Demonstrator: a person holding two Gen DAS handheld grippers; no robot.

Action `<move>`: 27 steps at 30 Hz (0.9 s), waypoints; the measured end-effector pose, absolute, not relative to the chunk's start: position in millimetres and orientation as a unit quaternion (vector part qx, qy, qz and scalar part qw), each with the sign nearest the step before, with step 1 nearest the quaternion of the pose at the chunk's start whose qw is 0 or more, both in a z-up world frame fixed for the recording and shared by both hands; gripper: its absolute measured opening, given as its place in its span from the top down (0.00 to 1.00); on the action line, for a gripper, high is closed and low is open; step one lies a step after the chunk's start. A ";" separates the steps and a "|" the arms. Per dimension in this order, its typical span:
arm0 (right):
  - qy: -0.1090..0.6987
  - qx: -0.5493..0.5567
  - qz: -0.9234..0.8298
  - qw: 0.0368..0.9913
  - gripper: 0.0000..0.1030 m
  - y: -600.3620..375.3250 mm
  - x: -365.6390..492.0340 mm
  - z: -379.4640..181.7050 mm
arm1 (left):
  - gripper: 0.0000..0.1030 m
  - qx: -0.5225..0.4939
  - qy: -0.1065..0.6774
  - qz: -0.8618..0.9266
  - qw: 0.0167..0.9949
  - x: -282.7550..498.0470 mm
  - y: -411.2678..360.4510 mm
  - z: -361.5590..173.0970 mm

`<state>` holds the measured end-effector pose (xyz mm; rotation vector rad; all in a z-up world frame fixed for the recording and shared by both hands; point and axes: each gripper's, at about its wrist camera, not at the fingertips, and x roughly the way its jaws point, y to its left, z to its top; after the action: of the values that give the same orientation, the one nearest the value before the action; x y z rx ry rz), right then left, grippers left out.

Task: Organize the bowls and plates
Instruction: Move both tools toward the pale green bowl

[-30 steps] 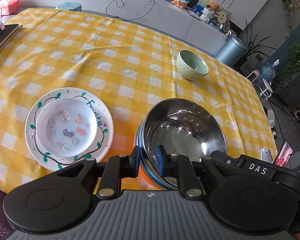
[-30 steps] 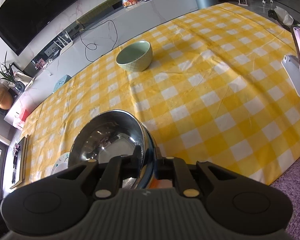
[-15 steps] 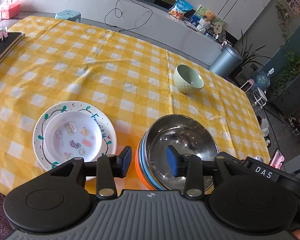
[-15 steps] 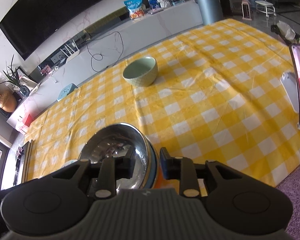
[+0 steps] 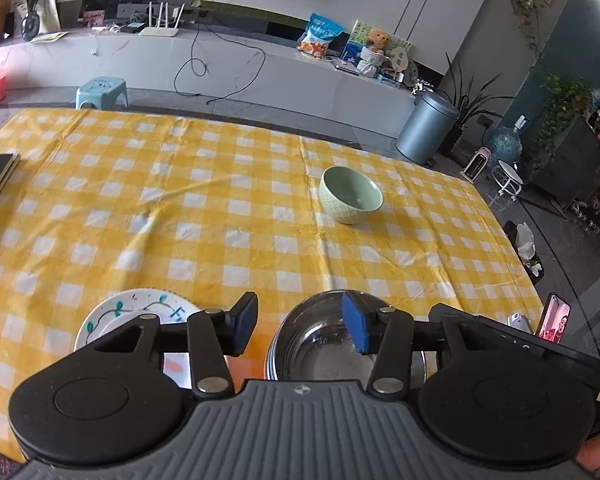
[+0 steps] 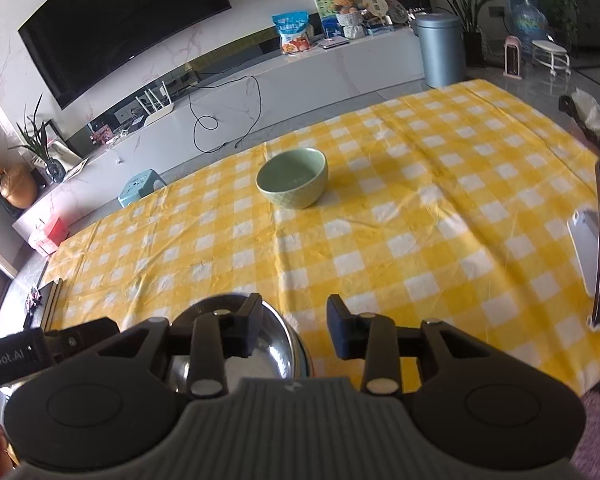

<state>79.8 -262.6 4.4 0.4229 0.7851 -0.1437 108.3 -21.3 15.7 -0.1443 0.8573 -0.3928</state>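
While the shiny bowl (image 5: pixel 332 344) sits on the table, the left gripper (image 5: pixel 300 326) and right gripper (image 6: pixel 292 326) gape wide, holding nothing

Glossy mirror-like metal bowl (image 5: pixel 332 344), creased yellow checked cloth (image 5: pixel 228 216), glazed green bowl (image 5: pixel 350 195)

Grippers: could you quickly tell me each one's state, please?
Left gripper: open, holding nothing.
Right gripper: open, holding nothing.

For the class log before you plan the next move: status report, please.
Left gripper open, right gripper open, both empty. Steel bowl at near edge; painted plate beside it. Green bowl alone mid-table, nothing in the way.
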 end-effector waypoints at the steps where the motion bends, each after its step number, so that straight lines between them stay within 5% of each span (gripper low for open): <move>1: 0.380 0.202 -0.068 0.900 0.64 -263.8 83.8 5.4 | 0.44 -0.065 0.410 -0.194 0.889 112.1 -24.8 17.7; 27: 0.401 0.221 -0.082 0.885 0.54 -328.4 218.9 -19.7 | 0.33 -0.005 0.429 -0.250 0.868 260.9 -103.9 -7.7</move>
<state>218.9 -328.4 -19.7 0.4608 0.8348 -0.1709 260.9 -103.9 -7.7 -0.0105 0.8986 -0.5240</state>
